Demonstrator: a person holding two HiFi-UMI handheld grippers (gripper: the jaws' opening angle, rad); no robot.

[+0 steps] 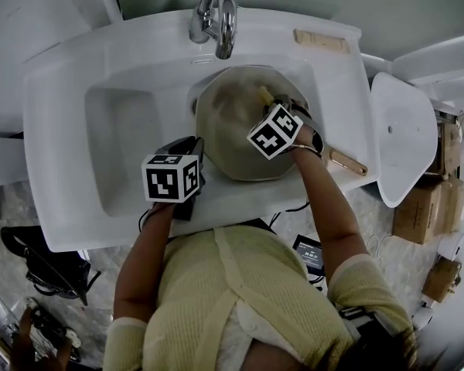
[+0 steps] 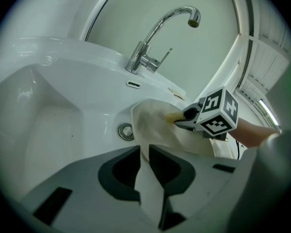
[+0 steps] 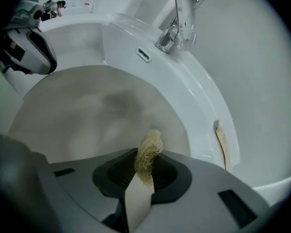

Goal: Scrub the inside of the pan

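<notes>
Pan [image 1: 232, 141] lies tilted in the white sink [image 1: 116, 137], below the person. The left tool [image 1: 195, 151] is nearest, its jaws closed on the pan's near rim. Further in, the right tool [image 1: 282, 105] reaches over the pale inner surface, clamped on a yellowish fibrous scrubber [image 1: 264, 95] whose tip lies close to the pan's inside near the far rim. The pan's wooden handle [image 1: 348, 163] juts right over the sink edge. Beyond the pan stands the chrome faucet [image 1: 216, 14].
</notes>
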